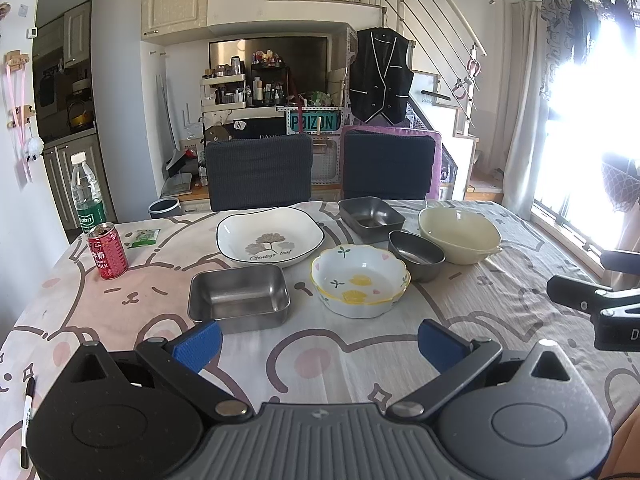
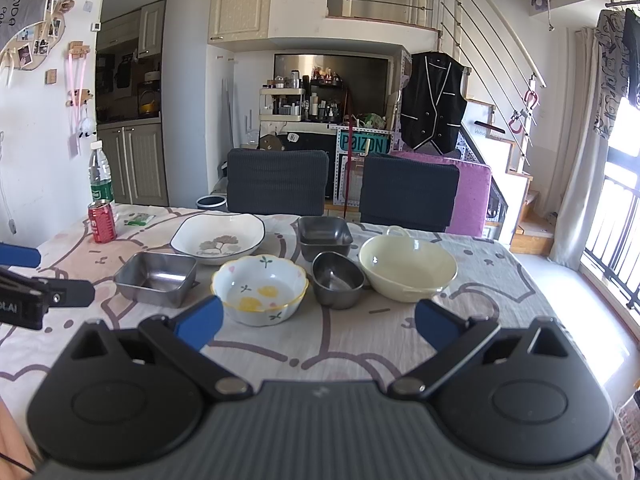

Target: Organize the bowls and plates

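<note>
We judge nothing sorted yet: both tools hover short of the dishes, above the cartoon-print tablecloth (image 1: 360,364). Our left gripper (image 1: 318,346) and right gripper (image 2: 316,326) are both released, blue pads spread wide, grasping nothing. Taking the scalloped white ceramic bowl with yellow lemons (image 1: 360,280) as landmark: the rectangular steel tray (image 1: 239,295) sits just left of it, the white square ginkgo-leaf plate (image 1: 270,236) behind-left, the small oval steel bowl (image 1: 416,254) close to its right, the cream glazed bowl (image 1: 460,234) further right, a second steel tray (image 1: 370,218) behind. Next we probably need to close on one steel tray's rim and nest it in its twin.
</note>
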### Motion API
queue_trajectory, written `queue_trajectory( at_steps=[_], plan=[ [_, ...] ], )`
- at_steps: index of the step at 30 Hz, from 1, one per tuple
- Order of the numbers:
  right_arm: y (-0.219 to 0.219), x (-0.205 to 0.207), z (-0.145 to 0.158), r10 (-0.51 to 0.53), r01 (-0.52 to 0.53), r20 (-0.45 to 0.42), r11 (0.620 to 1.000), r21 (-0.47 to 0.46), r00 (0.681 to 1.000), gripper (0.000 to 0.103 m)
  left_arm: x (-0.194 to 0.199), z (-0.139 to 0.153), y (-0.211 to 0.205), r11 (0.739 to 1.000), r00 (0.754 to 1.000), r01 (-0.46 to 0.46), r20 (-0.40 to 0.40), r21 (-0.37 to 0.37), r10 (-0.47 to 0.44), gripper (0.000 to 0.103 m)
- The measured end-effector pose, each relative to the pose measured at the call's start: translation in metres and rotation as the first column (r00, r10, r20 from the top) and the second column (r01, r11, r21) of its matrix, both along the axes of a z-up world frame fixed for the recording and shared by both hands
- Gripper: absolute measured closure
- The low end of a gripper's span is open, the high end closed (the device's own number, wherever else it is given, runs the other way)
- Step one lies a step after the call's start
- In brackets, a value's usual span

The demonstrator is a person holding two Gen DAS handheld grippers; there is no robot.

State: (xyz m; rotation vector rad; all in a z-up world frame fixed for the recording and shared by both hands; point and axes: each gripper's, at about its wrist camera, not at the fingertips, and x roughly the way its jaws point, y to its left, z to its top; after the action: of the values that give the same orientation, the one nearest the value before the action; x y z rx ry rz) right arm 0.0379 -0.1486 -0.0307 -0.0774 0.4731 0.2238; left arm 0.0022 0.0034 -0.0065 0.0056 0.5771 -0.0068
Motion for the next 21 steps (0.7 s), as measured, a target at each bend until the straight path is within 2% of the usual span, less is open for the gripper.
queue_trajectory(
  at_steps=[21],
  plan=[
    [-0.0009, 0.0003, -0.0031, 0.006, -0.006, -0.007, 1.000, -0.002, 1.000, 0.000, -0.0004, -0.0001, 0.0000, 1.000, 1.000, 0.001, -0.001, -0.001, -0.001, 0.000]
  ],
)
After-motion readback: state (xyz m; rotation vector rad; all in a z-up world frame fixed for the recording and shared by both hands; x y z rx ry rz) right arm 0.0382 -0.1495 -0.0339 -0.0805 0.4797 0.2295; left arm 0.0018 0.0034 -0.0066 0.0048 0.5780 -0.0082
